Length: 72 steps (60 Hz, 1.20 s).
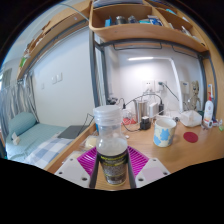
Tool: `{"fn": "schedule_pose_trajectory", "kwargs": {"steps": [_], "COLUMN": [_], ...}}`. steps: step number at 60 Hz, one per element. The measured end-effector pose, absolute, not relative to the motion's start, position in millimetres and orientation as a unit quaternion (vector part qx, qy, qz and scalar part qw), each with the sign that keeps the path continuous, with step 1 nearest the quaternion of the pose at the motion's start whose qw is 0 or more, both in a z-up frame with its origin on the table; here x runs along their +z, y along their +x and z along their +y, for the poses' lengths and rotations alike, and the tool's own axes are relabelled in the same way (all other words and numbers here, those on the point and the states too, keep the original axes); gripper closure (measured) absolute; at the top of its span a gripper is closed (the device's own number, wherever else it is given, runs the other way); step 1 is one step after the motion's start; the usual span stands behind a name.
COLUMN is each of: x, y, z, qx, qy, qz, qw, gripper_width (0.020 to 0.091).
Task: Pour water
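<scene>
**Bottle held up, cup waiting on the right**

The clear plastic bottle with a white cap (110, 143) stands straight up in the lower middle of the frame. Its long side points up and down. The gripper (113, 166) pinches it: both purple pads (90, 163) press on its sides, low down near the label.

A white mug with a green picture (165, 131) sits on the brown wooden table (190, 152), to the right of the bottle and a little farther away. They do not touch. A white bowl (192, 135) sits just past the mug on the right.

I think the cap is on, so no water can come out yet. To pour, the bottle must go right, over the mug, and tip that way.
</scene>
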<state>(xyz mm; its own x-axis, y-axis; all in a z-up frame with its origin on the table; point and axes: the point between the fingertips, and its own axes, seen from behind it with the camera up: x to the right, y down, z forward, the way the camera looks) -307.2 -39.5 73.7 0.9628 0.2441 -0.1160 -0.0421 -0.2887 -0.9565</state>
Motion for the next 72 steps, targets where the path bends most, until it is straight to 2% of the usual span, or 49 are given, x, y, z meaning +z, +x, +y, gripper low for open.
{"fn": "schedule_pose_trajectory", "kwargs": {"steps": [20,26,38,51,53,60,61,62,72], "x": [69,66,105,135,130,137,148,132,130], "y": [-299,-294,-287,-289,-275,-267,-261,-258,-258], "z": [-29,-25,21,74,94,102,87,112,116], "qx": [0.088,0.090,0.180,0.355,0.379,0.444,0.454,0.458,0.525], "qy": [-0.796,-0.810,-0.801,-0.752,-0.737,-0.680,-0.683,-0.666,-0.602], "qz": [-0.072,-0.056,0.062,0.270,0.308,0.417,0.423,0.438,0.525], "qw": [0.595,0.577,0.567,0.485,0.467,0.408,0.386,0.394,0.294], "gripper_width": [0.0808,0.0817,0.0815,0.0816,0.0816,0.0815,0.0817,0.0818,0.0818]}}
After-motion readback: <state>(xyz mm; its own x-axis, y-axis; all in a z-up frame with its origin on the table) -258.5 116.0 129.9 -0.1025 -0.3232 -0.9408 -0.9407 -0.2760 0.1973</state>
